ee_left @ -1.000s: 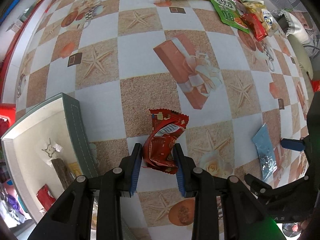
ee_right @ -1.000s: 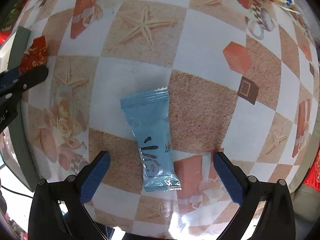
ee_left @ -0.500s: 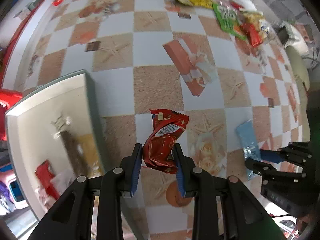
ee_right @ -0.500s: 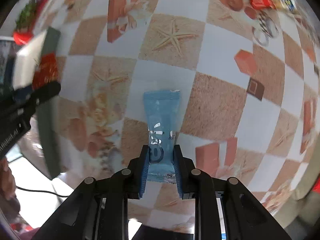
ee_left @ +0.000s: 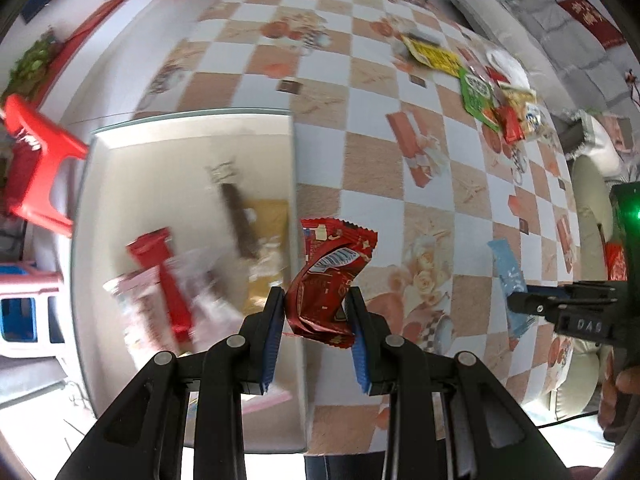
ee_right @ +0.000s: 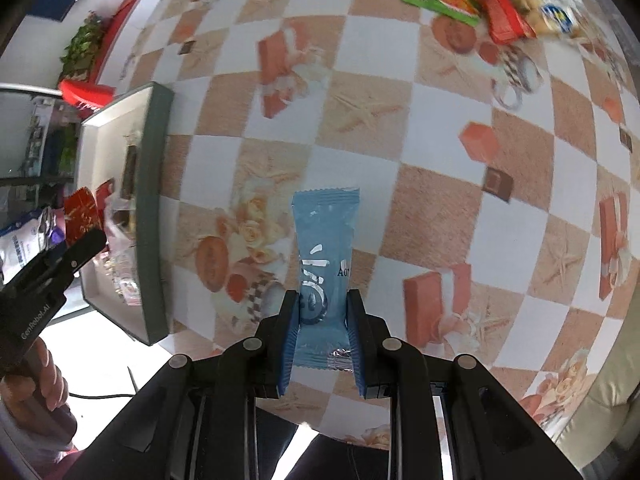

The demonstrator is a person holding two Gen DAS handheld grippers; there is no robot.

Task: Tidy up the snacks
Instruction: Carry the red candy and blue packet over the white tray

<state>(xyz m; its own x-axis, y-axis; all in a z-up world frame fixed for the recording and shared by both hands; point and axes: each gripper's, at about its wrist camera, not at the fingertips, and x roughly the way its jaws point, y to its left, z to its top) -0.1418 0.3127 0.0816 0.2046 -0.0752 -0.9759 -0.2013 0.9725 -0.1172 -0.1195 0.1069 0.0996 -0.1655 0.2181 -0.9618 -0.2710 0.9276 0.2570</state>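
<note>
You had both grippers loaded at once. Your left gripper [ee_left: 316, 312] was clamped on the crumpled red snack packet [ee_left: 330, 280], which stuck out ahead of the jaws, right over the near wall of the box [ee_left: 192, 120]. Your right gripper [ee_right: 322, 320] was squeezed onto the tail of the blue snack packet [ee_right: 324, 248], most of it reaching forward past the pads. Inside the box, off to the left of your left jaws, several snacks already lay, though blur made them hard to count. A pile of packets [ee_right: 480, 4] far ahead of the right jaws looked untouched.
</note>
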